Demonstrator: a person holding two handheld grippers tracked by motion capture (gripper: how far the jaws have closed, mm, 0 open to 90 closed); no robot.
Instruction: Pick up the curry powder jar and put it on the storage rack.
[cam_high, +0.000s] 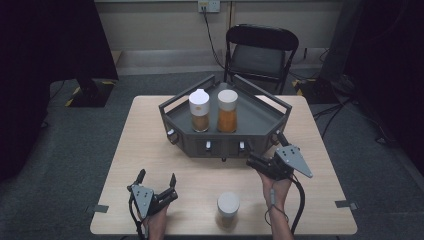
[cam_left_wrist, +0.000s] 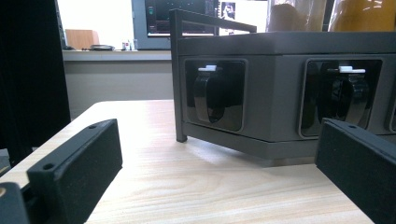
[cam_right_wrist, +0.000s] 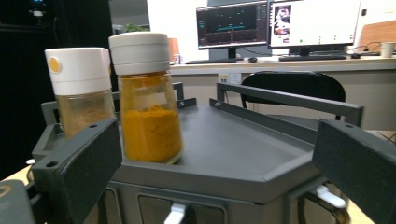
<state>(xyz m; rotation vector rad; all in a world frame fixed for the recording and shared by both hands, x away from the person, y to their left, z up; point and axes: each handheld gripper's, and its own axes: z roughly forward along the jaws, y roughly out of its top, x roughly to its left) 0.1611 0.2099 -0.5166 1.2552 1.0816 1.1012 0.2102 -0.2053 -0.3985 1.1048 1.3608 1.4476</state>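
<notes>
Since the clear spice jar with the white cap (cam_high: 228, 210) stands alone near the table's front edge, between both hands, it looks the piece to move: light, rigid, smooth-sided, likely slippery, so best pinched round the body below the cap. The left gripper (cam_high: 157, 179) waits just beside it, fingers spread and empty; the right gripper (cam_high: 256, 161) nears the dark grey angular metal tray (cam_high: 260, 120), fingers parted too. There an orange-powder jar (cam_right_wrist: 148, 102) and a brown-powder jar (cam_right_wrist: 80, 91) stand. Pale wooden table (cam_high: 145, 145), folding chair (cam_high: 260, 47) beyond
</notes>
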